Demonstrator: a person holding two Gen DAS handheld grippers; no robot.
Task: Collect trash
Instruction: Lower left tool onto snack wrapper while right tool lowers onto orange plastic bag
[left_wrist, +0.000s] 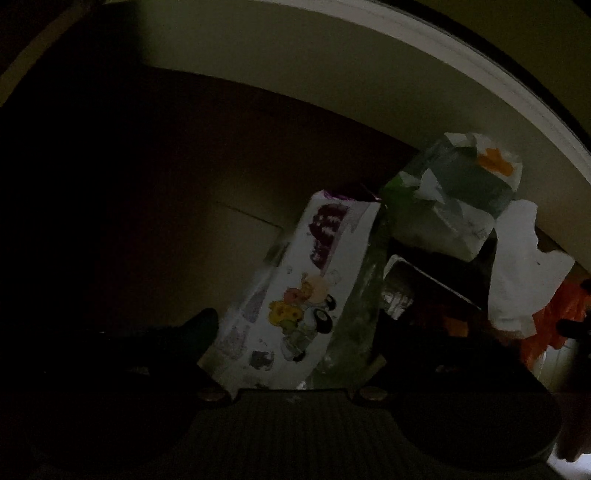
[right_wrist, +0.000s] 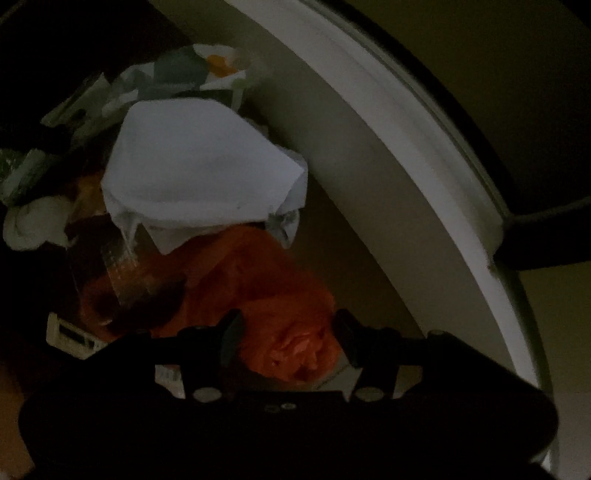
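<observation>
I look down into a dim trash bin (left_wrist: 480, 74). A white packet printed with cartoon figures (left_wrist: 306, 280) stands between the fingers of my left gripper (left_wrist: 295, 332), with a strip of greenish clear plastic (left_wrist: 364, 314) beside it. The left fingertip (left_wrist: 205, 323) touches the packet's edge; the other finger is lost in the dark. My right gripper (right_wrist: 288, 332) is shut on a crumpled orange plastic bag (right_wrist: 258, 280), which fills the gap between its black fingers (right_wrist: 231, 332). That orange bag (left_wrist: 561, 314) also shows at the right edge of the left wrist view.
White crumpled paper (right_wrist: 203, 166) lies above the orange bag, and a green and white wrapper with an orange spot (left_wrist: 454, 192) lies beyond it. The bin's white rim (right_wrist: 424, 147) curves along the right. A black strap (right_wrist: 546, 236) crosses the rim. Clear plastic (right_wrist: 122, 266) lies left.
</observation>
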